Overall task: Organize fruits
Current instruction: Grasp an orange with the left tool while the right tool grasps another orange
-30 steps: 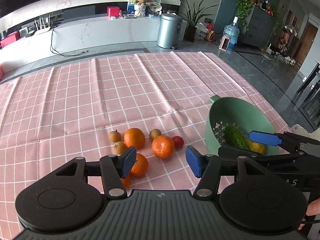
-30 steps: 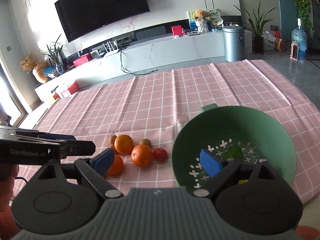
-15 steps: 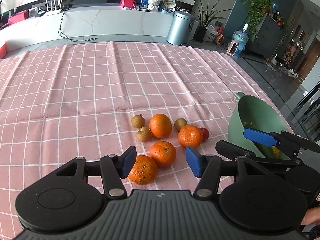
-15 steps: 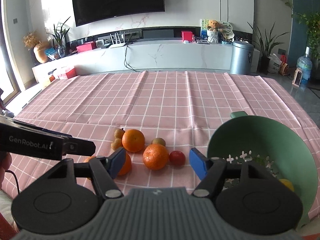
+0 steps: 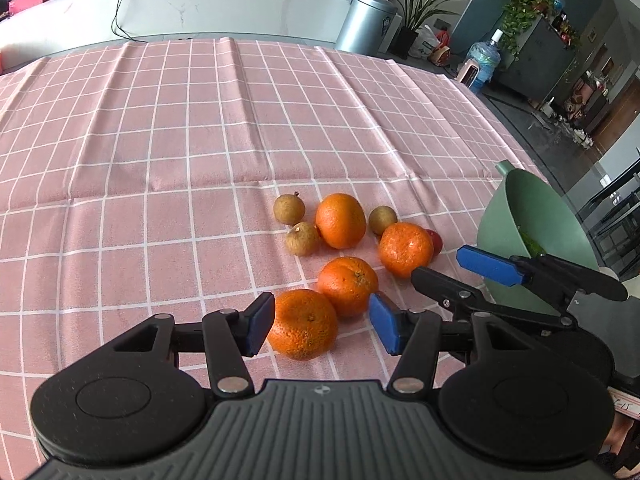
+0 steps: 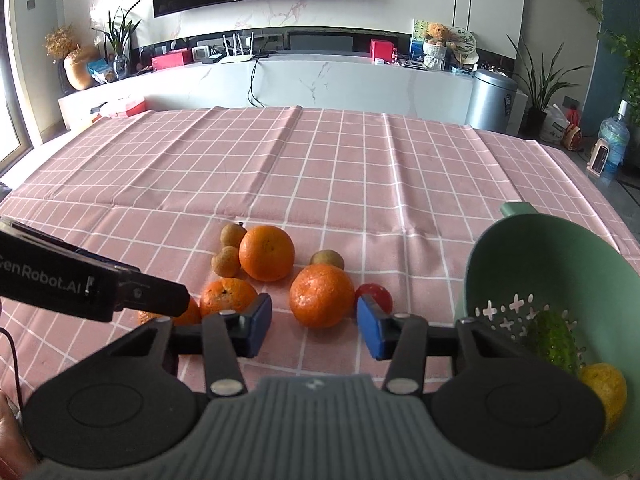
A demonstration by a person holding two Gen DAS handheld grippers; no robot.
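Observation:
Several oranges and small brown fruits lie grouped on the pink checked cloth (image 5: 160,152). My left gripper (image 5: 322,326) is open, its blue pads either side of the nearest orange (image 5: 302,324), low over the cloth. My right gripper (image 6: 314,328) is open, just in front of another orange (image 6: 322,295), with a small red fruit (image 6: 374,295) by its right pad. The green colander (image 6: 560,264) stands at the right and holds a bumpy green fruit (image 6: 554,338) and a yellow one (image 6: 604,390). The right gripper also shows in the left wrist view (image 5: 456,272).
The other oranges (image 5: 340,220) (image 5: 348,286) and brown fruits (image 5: 289,209) (image 5: 302,238) lie just beyond the left gripper. The table edge drops off to the right behind the colander (image 5: 532,236). The left gripper's arm (image 6: 92,284) crosses the right wrist view at left.
Both grippers have moved left and down toward the fruit group. The left gripper now straddles the nearest orange; the right has left the colander and faces the right orange.

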